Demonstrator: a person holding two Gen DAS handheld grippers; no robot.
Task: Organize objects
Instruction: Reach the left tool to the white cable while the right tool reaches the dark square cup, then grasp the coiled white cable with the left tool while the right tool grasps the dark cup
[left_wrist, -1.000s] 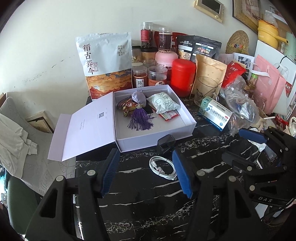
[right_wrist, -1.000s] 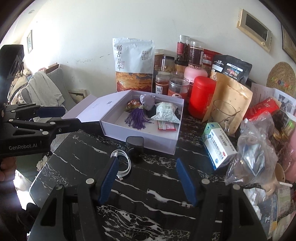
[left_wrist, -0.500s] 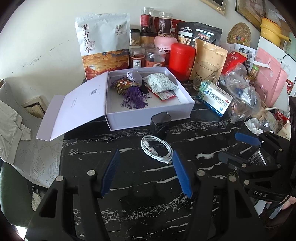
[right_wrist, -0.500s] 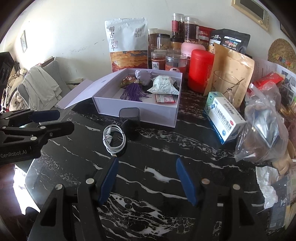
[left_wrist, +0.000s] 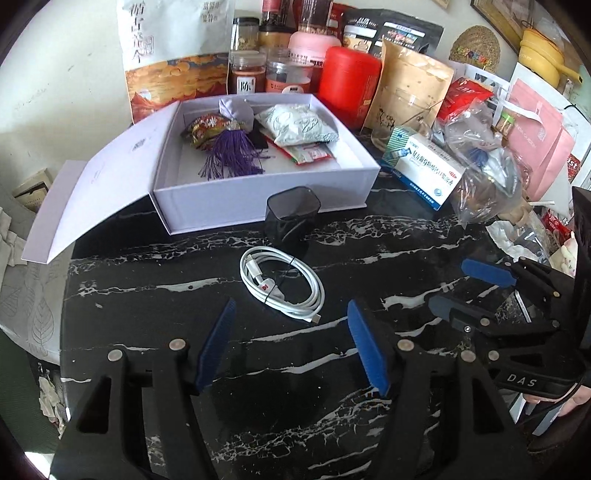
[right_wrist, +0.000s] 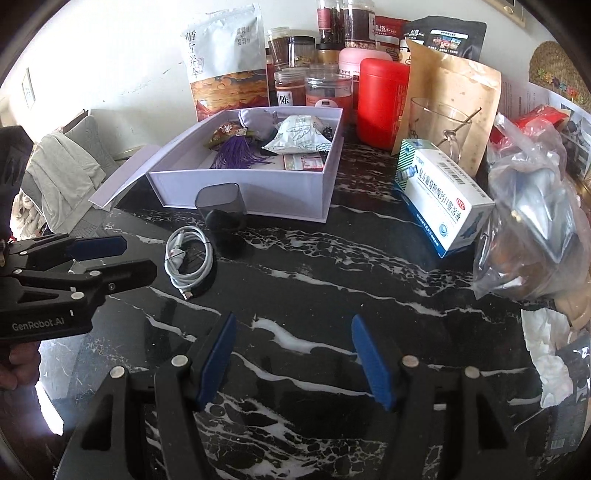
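Left wrist: one cable (left_wrist: 282, 286), one box (left_wrist: 258, 199)

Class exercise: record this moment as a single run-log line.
left gripper: open, empty, jaws just widened | right gripper: open, empty | white cable: coiled on table, ungrasped | open box: behind cable

both tools are black angular frames with silver rivets and ribbed blue pads lining the fingers. the left gripper (left_wrist: 291, 347) carries white "genrobot.ai" lettering on its side, the right gripper (right_wrist: 293, 356) "das". fingertips of a bare hand (right_wrist: 14, 363) wrap one handle.
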